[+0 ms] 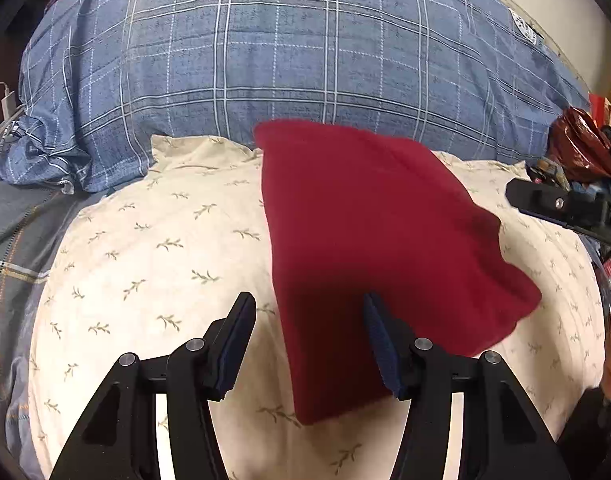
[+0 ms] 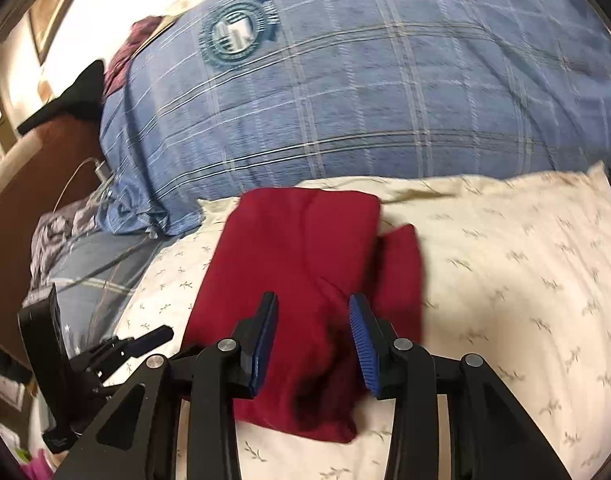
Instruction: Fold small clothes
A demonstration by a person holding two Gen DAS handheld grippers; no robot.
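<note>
**Both tongs gaping over a folded red garment on the cream pillow**

Nearest in the left wrist view, the left gripper (image 1: 307, 312) angles downward with its jaws well apart and nothing clamped: one blue-padded finger hangs over bare pillow, the other over the near left edge of the red garment (image 1: 377, 240). Whether that pad touches the cloth cannot be told. The right gripper (image 2: 313, 320) also tilts downward above the near part of the garment, its jaws parted by a moderate gap; red cloth shows between the pads, yet neither pad presses on it.

The garment lies folded in a rough rectangle on the cream leaf-print pillow (image 1: 145, 260), with a smaller flap poking out on its right side in the right wrist view. Beyond the pillow, on the far side, rises a blue plaid duvet (image 1: 305, 64) bearing a round crest. A white charger and cable (image 1: 5, 100) sit at the far left, and a shiny dark-red bag (image 1: 581, 140) lies at the far right, beside the pillow's edge.
</note>
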